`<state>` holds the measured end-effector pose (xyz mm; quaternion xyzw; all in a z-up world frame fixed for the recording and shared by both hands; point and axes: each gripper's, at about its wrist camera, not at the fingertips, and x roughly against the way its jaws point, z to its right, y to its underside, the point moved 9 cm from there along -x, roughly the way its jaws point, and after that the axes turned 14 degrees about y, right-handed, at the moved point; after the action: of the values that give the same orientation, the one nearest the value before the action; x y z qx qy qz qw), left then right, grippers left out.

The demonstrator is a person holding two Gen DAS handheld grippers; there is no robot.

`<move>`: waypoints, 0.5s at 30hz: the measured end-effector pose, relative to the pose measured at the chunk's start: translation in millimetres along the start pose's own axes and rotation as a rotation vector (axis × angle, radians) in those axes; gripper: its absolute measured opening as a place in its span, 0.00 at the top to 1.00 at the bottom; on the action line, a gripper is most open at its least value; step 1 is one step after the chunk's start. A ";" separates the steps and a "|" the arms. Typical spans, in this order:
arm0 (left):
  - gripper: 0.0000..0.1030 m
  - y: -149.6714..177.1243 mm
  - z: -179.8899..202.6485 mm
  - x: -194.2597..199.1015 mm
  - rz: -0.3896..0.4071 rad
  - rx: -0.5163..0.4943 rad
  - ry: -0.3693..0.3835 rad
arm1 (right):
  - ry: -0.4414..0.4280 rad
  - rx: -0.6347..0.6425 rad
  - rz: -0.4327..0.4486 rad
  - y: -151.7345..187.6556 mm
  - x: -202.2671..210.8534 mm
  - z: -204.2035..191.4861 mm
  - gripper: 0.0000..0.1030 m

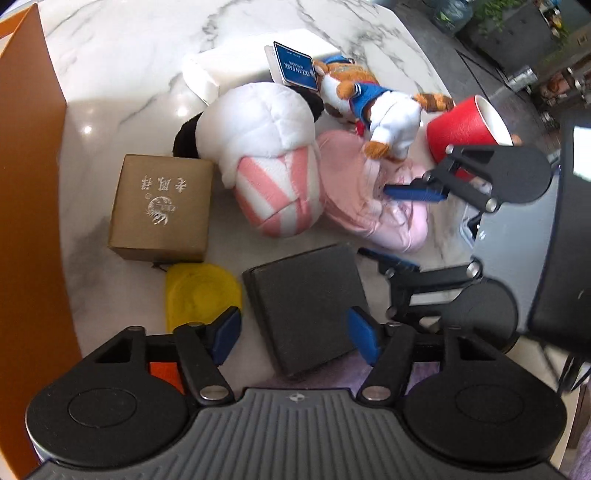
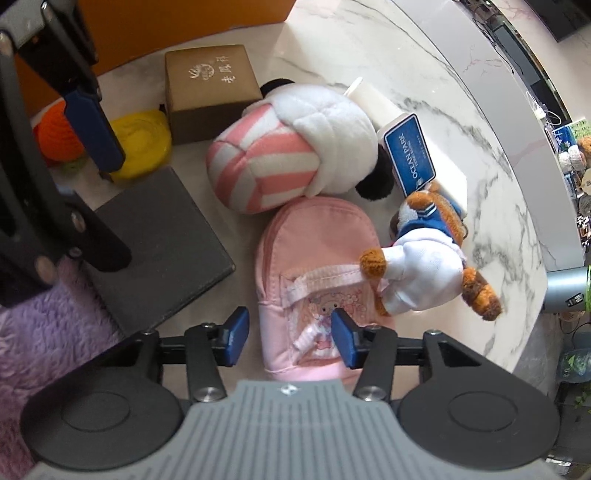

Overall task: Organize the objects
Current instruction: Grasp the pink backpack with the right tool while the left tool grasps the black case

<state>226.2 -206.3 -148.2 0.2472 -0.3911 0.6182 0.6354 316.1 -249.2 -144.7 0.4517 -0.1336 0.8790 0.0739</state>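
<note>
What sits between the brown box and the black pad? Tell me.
The yellow lid lies in that gap, against the brown box and beside the black pad; the left wrist view shows it.

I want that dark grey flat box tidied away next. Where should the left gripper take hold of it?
Grip the dark grey box across its two opposite side edges, coming from above. It lies flat on the marble table, and the open left gripper already straddles its near end.

A home living space is suggested. A marble-patterned tabletop [image 2: 461,122] is covered with soft toys such as a striped plush [image 2: 280,155], while a television [image 2: 554,14] and more plush toys on a shelf [image 2: 576,155] are seen behind.
</note>
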 end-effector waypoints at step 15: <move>0.09 -9.3 2.0 -19.6 0.068 0.191 -0.031 | -0.148 -0.192 0.047 4.7 19.5 10.0 0.77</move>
<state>236.3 -220.5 -161.2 0.3028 -0.3483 0.6699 0.5816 311.3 -256.6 -124.1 0.5031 -0.2327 0.8278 0.0862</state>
